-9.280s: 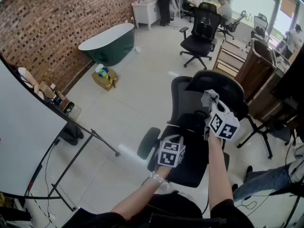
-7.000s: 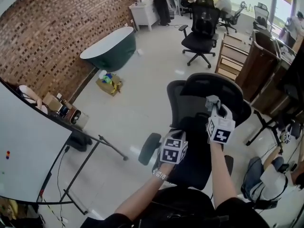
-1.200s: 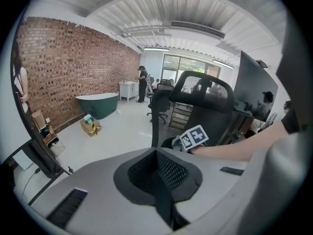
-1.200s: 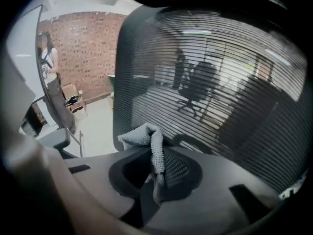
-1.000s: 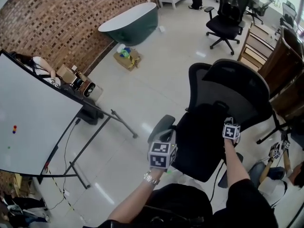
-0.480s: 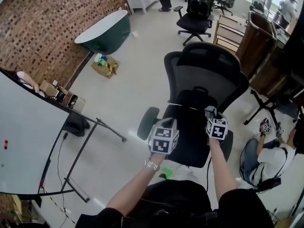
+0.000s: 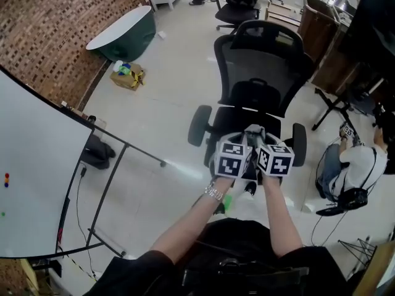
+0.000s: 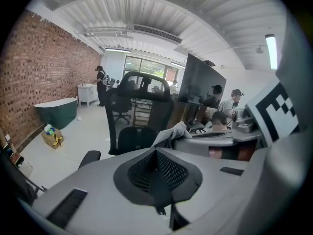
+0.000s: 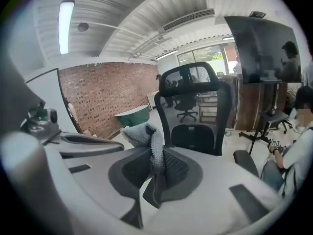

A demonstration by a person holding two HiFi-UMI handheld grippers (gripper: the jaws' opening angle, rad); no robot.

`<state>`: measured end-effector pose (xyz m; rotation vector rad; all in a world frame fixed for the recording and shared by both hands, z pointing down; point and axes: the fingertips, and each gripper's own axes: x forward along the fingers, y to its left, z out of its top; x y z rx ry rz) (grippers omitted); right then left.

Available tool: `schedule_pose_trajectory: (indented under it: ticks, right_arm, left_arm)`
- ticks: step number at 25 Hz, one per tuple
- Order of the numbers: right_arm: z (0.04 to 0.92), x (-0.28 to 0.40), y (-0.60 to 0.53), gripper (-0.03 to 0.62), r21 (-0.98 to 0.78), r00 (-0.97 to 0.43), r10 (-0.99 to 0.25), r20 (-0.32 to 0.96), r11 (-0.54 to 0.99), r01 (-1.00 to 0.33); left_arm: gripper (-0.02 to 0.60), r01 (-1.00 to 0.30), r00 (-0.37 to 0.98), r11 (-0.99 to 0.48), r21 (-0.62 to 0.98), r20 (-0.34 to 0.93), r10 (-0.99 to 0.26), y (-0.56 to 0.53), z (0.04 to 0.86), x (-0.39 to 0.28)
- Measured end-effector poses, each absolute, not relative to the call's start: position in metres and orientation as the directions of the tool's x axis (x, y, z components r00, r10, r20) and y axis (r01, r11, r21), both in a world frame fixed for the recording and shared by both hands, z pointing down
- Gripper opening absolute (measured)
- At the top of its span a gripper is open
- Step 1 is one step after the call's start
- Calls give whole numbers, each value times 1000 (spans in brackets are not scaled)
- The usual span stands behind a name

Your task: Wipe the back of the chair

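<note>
**Chair back [image 7: 262, 60] ahead, untouched by either claw**

My right claw [image 9: 155, 177] is clenched on the grey cloth [image 9: 146, 136]. My left claw [image 8: 156, 180] is closed on nothing, just beside it. I judge this is a gap between strokes. Next I must reach forward and press the cloth flat against the back. No legible writing, only square markers [image 7: 273, 161].

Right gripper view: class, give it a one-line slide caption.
Right gripper, jaws shut on a grey cloth, facing the black mesh chair.

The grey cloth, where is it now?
In the right gripper view, the grey cloth is pinched in the right gripper, in front of the office chair.
</note>
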<state>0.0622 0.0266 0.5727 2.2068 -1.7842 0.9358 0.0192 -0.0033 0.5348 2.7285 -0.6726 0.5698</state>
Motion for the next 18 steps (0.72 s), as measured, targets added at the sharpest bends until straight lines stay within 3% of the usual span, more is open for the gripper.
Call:
schedule_pose_trajectory:
  ticks: [4, 18]
  right_arm:
    - [565, 40, 52, 40, -225, 69, -830, 554, -229, -947]
    - [554, 76, 81, 40, -251, 59, -844, 534, -224, -942]
  left_arm:
    - [3, -485, 817, -857, 173, 438, -375, 23, 535, 18]
    - [3, -503, 809, -854, 131, 420, -412, 46, 514, 49]
